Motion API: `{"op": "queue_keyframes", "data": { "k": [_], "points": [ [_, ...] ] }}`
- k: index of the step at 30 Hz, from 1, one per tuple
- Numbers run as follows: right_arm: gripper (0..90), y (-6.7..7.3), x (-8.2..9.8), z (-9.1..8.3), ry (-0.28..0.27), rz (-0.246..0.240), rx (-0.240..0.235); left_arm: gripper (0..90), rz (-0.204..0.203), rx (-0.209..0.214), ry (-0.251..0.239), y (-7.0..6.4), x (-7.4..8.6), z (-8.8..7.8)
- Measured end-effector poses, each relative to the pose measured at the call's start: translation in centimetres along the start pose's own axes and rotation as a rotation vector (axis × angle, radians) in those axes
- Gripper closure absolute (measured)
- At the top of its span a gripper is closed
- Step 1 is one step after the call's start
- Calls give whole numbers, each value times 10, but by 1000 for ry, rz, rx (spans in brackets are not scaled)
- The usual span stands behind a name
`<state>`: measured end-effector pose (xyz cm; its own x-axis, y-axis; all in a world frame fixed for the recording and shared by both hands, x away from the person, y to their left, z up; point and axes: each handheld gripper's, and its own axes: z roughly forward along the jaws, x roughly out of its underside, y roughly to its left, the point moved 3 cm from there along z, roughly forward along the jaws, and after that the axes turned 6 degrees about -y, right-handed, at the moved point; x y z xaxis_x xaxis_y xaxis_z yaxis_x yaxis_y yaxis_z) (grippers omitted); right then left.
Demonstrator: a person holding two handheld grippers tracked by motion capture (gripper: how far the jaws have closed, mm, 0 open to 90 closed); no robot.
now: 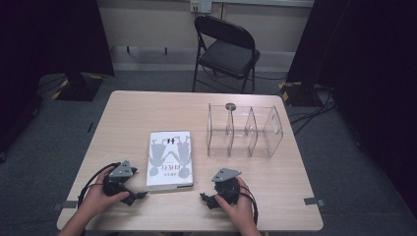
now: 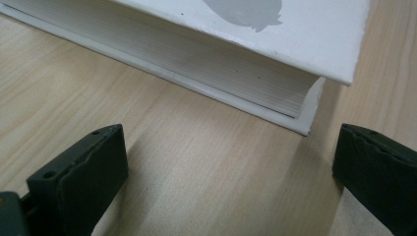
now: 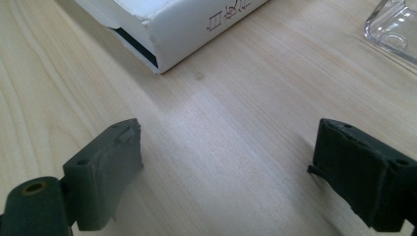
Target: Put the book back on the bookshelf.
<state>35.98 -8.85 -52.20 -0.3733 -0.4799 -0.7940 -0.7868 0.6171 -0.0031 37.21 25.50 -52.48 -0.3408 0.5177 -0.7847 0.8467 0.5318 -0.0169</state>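
Two forearms in from the bottom of the high view, one hand on each tool. Left hand (image 1: 98, 194) wrapped around the left gripper (image 1: 139, 196), low over the table, jaws pointing toward the middle — wide apart, nothing between them. Right hand (image 1: 241, 201) gripping the right gripper (image 1: 202, 198) from behind, jaws aimed leftward and slightly forward — also spread wide and bare. Grey three-cornered plate facing up on each. Black cables looping back along both wrists. Both grippers well apart from each other.
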Motion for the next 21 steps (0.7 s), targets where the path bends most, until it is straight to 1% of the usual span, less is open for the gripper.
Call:
{"op": "queue_keyframes", "data": {
  "k": [1,5,7,9,10,11,12,15,16,17,18,19,20,21],
  "points": [
    [100,0,0,0,0,3,2,0,4,-8,-1,0,0,0],
    [100,2,-1,2,1,10,6,0,-3,-16,4,0,-1,1],
    [99,4,-3,4,3,7,2,0,5,-20,11,0,-1,0],
    [99,7,-6,8,-1,7,6,0,5,-20,10,0,-1,0],
    [100,9,-7,9,2,13,4,0,4,-21,10,0,-1,0],
    [101,10,-8,11,0,2,-3,0,1,-20,9,0,-1,1],
    [101,11,-9,12,1,3,-8,0,-16,-28,2,-1,-1,1],
    [111,12,-14,18,-1,-12,-25,6,-25,-37,-7,-2,-2,2],
    [125,12,-16,21,0,-11,-25,25,-25,-36,-10,-3,-3,1],
    [134,12,-19,24,-5,-21,-31,63,-13,-30,-8,-3,-4,0],
    [137,13,-22,28,-12,-26,-38,149,6,-34,-23,-3,-5,-2],
    [147,15,-25,33,-12,-26,-36,241,-25,-29,-32,-5,-6,-1],
    [166,16,-27,35,-10,-24,-42,242,-25,-34,-30,-5,-6,-1],
    [188,17,-29,37,-13,-37,-48,243,-26,-28,-28,-5,-6,-1]
  ]
}}
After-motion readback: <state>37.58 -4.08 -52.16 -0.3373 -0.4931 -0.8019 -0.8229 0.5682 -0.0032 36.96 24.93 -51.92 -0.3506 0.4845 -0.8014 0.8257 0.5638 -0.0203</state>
